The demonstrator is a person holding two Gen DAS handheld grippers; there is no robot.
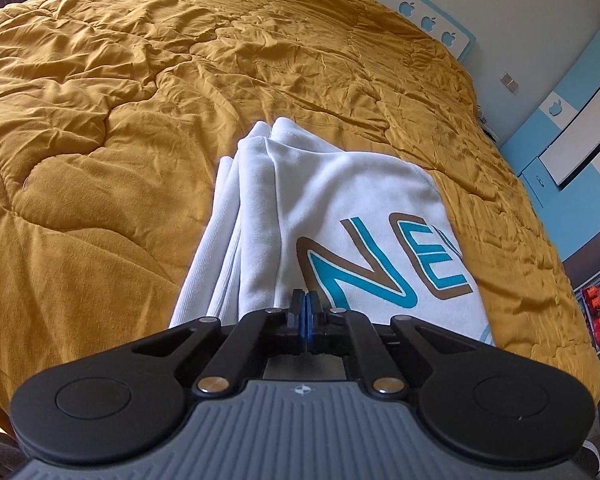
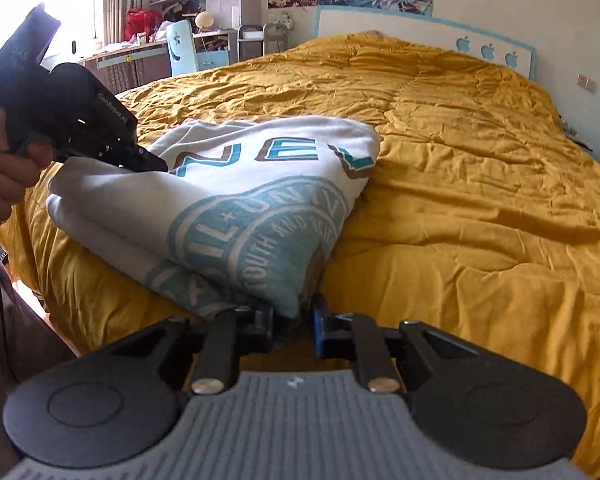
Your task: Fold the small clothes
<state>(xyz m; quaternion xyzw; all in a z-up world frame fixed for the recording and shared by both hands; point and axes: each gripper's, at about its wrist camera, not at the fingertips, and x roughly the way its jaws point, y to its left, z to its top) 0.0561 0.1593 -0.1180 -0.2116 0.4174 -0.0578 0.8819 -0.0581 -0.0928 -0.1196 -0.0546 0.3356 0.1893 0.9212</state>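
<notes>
A white shirt (image 1: 340, 216) with teal and brown letters lies folded in layers on a mustard quilt (image 1: 100, 120). My left gripper (image 1: 307, 312) is shut, with the shirt's near edge pinched between its blue pads. In the right wrist view the same shirt (image 2: 228, 200) shows a round teal print. The left gripper (image 2: 148, 164) clamps its left side there, held by a hand. My right gripper (image 2: 296, 320) stands slightly open at the shirt's near corner, and the cloth hangs between its fingers.
The quilt (image 2: 480, 220) covers a wide bed. A white headboard (image 2: 492, 40) with blue apple shapes stands at the far end. A desk with shelves and a chair (image 2: 180, 48) stand at the back left. A blue cabinet (image 1: 572, 128) stands at the right.
</notes>
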